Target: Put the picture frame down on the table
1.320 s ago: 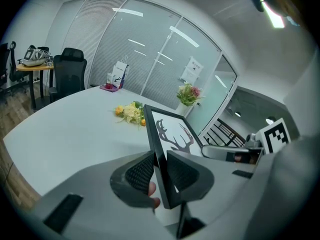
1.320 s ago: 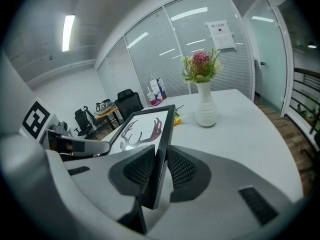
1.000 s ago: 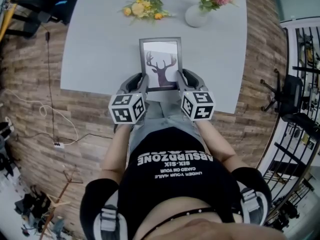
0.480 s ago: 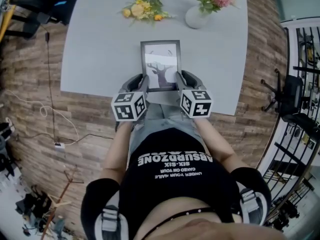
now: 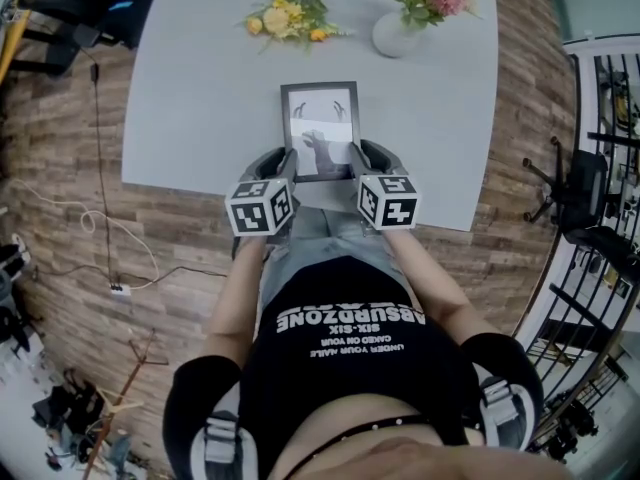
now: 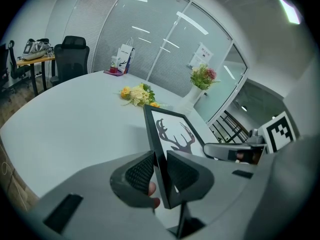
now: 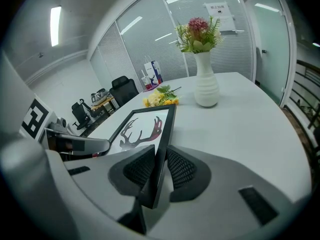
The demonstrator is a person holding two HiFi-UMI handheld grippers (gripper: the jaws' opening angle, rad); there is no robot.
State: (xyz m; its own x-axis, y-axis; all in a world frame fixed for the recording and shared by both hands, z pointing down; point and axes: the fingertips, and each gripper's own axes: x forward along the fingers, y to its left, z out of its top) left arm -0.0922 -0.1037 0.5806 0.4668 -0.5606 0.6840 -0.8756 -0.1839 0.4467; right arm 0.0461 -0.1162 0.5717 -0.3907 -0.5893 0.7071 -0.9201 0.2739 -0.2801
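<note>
A black picture frame [image 5: 321, 128] with a deer-antler print is held over the near edge of the grey table [image 5: 200, 88], tilted back with its glass facing up. My left gripper [image 5: 288, 166] is shut on the frame's left edge, and my right gripper [image 5: 357, 163] is shut on its right edge. In the left gripper view the picture frame [image 6: 172, 134] stands between the ribbed pads [image 6: 140, 171]. The right gripper view shows the picture frame [image 7: 145, 131] clamped the same way. A thin stand leg hangs below the frame.
A loose bunch of yellow flowers [image 5: 290, 13] lies at the table's far side. A white vase [image 5: 395, 30] with pink flowers stands to its right. Wood floor surrounds the table, with office chairs [image 6: 70, 54] and a railing [image 5: 600, 168] further off.
Both grippers have moved slightly forward over the table edge with the frame. The frame has tilted further back, so its print looks shorter.
</note>
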